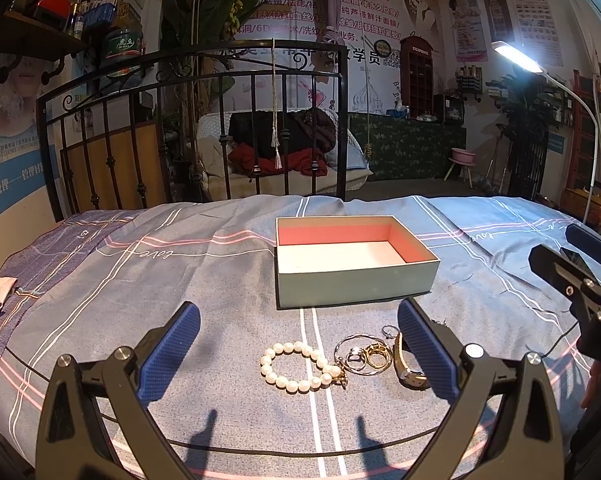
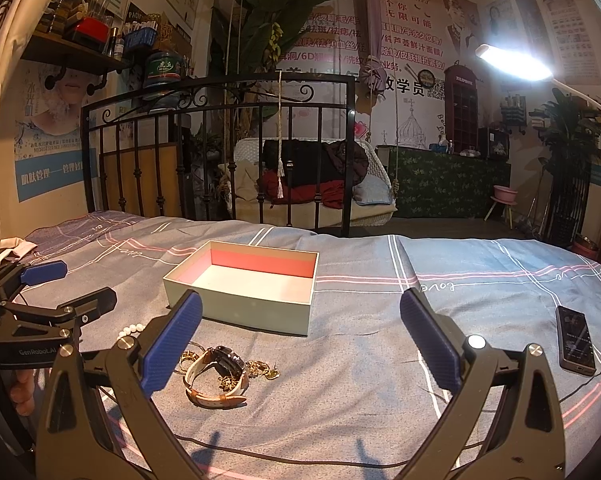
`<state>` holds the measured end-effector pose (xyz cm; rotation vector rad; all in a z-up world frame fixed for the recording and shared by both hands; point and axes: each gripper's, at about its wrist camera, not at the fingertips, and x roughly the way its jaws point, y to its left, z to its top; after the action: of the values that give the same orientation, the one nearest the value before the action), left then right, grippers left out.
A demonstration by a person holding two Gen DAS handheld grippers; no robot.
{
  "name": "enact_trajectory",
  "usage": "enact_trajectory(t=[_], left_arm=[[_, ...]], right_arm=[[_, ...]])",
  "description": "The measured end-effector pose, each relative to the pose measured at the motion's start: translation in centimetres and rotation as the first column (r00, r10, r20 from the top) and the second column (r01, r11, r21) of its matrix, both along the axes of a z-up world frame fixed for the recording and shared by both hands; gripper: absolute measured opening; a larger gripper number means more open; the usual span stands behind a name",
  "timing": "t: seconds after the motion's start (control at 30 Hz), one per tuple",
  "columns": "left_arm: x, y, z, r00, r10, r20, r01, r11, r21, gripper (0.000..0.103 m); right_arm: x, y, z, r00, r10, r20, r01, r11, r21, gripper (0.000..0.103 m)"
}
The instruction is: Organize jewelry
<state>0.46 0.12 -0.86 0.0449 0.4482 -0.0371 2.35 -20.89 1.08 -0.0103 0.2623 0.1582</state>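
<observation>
Left wrist view. Grey-blue checked bedspread (image 1: 228, 280) with pink and white lines as work surface; black iron bed frame (image 1: 188, 80) behind, lit lamp (image 1: 516, 56) at upper right. Pale green open cardboard box with pink lining (image 1: 352, 280) at centre of bedspread, nothing visible inside. Nearer the camera, a small heap: white pearl bracelet (image 1: 296, 366), just right of it tangled gold and silver rings and bangles (image 1: 366, 354), then tan-strap wristwatch (image 1: 406, 364) touching the tangle. Left gripper (image 1: 298, 356) with blue-padded fingers wide apart, holding nothing, heap lying between them. Right gripper (image 1: 580, 264) at right edge, well apart from the heap; finger spacing hard to read from this angle.

Right wrist view. Same bedspread (image 2: 380, 360); box (image 2: 244, 308) left of centre. Wristwatch (image 2: 216, 380) on its side by the left finger, gold pieces (image 2: 260, 368) beside and under it, pearl bracelet (image 2: 132, 330) partly hidden behind the finger. Right gripper (image 2: 298, 354) spread wide, empty. Left gripper (image 2: 68, 288) at far left, fingers apart. Dark slim phone-like device (image 2: 575, 340) flat at right, cable running from it.
</observation>
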Motion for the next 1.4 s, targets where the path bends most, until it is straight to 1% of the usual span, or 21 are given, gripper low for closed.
enact_trajectory(t=[0.3,0.37,0.43,0.5,0.57,0.63,0.7,0.77,0.87,0.9,0.93,1.0,1.03,1.07,1.1,1.13,1.17,1.27,1.33,1.37,1.4], left_arm=[[0.4,-0.2,-0.1,1.000,-0.004,-0.014,0.004,1.000,-0.009,0.097],[0.7,-0.1,-0.3,0.999,-0.014,-0.033,0.013,1.000,-0.016,0.097],[1.3,0.0,-0.6,0.996,-0.024,-0.089,0.022,0.999,-0.024,0.097],[2.1,0.4,-1.3,0.984,-0.029,-0.176,0.024,0.999,-0.028,0.097],[2.7,0.8,-2.0,0.968,-0.030,-0.248,0.025,0.999,-0.023,0.097],[3.0,1.3,-2.5,0.954,-0.040,-0.297,0.034,0.999,-0.026,0.097],[3.5,1.7,-3.2,0.941,-0.021,-0.337,0.017,1.000,-0.016,0.097],[4.2,2.3,-3.6,0.930,-0.025,-0.366,0.014,0.999,-0.033,0.097],[5.6,2.8,-4.2,0.908,-0.042,-0.418,0.011,0.997,-0.076,0.094],[6.0,3.0,-4.3,0.902,-0.046,-0.429,0.009,0.996,-0.087,0.088],[6.2,3.1,-4.3,0.902,-0.050,-0.429,0.011,0.996,-0.092,0.086],[6.6,3.3,-4.3,0.900,-0.046,-0.433,0.007,0.996,-0.092,0.085],[7.0,3.4,-4.4,0.895,-0.044,-0.443,0.005,0.996,-0.089,0.082],[7.3,3.5,-4.6,0.888,-0.045,-0.457,0.006,0.996,-0.086,0.079],[7.5,3.5,-4.9,0.880,-0.045,-0.473,0.006,0.996,-0.083,0.072],[7.9,3.6,-5.2,0.872,-0.048,-0.487,0.005,0.996,-0.088,0.066],[8.1,3.7,-5.5,0.866,-0.045,-0.497,0.000,0.996,-0.090,0.064],[8.5,4.0,-5.7,0.861,-0.038,-0.507,-0.013,0.995,-0.098,0.062],[8.6,3.9,-5.9,0.856,-0.031,-0.516,-0.019,0.996,-0.091,0.062],[8.6,3.8,-6.0,0.854,-0.028,-0.520,-0.018,0.996,-0.084,0.061],[8.6,3.7,-6.0,0.852,-0.027,-0.523,-0.014,0.997,-0.076,0.061]], right_arm=[[0.4,-0.3,-0.5,1.000,0.000,-0.014,0.000,1.000,-0.003,0.098],[0.7,-0.4,-0.7,1.000,0.002,-0.027,-0.002,1.000,-0.007,0.098],[1.2,-0.4,-0.9,0.998,0.016,-0.061,-0.017,1.000,-0.014,0.098],[2.3,-0.4,-1.3,0.991,0.025,-0.131,-0.029,0.999,-0.024,0.098],[3.3,-0.3,-2.0,0.980,0.040,-0.196,-0.047,0.998,-0.032,0.097],[4.2,-0.2,-2.6,0.970,0.051,-0.236,-0.063,0.997,-0.042,0.098],[4.9,0.1,-3.2,0.963,0.056,-0.263,-0.074,0.996,-0.057,0.097],[5.7,0.4,-3.7,0.954,0.062,-0.292,-0.085,0.994,-0.065,0.097],[6.8,0.7,-4.5,0.938,0.077,-0.339,-0.103,0.993,-0.059,0.097],[7.0,0.7,-4.6,0.933,0.082,-0.350,-0.109,0.992,-0.059,0.097],[7.3,0.8,-4.9,0.928,0.091,-0.361,-0.119,0.991,-0.056,0.097],[7.5,0.9,-4.9,0.919,0.105,-0.379,-0.134,0.990,-0.050,0.097],[7.6,1.1,-5.1,0.915,0.114,-0.387,-0.144,0.988,-0.048,0.096],[7.9,1.4,-5.2,0.908,0.125,-0.399,-0.156,0.987,-0.046,0.092],[8.1,1.7,-5.4,0.902,0.135,-0.410,-0.168,0.985,-0.044,0.087],[8.3,2.1,-5.5,0.896,0.143,-0.420,-0.177,0.983,-0.043,0.086],[8.4,2.4,-5.7,0.890,0.154,-0.429,-0.189,0.981,-0.040,0.082],[8.5,3.4,-6.2,0.874,0.179,-0.452,-0.218,0.975,-0.036,0.080],[8.5,3.9,-6.5,0.862,0.187,-0.471,-0.231,0.972,-0.036,0.070],[8.6,4.0,-6.7,0.856,0.189,-0.482,-0.234,0.971,-0.036,0.061],[8.6,4.1,-6.9,0.849,0.190,-0.493,-0.237,0.971,-0.034,0.057]])
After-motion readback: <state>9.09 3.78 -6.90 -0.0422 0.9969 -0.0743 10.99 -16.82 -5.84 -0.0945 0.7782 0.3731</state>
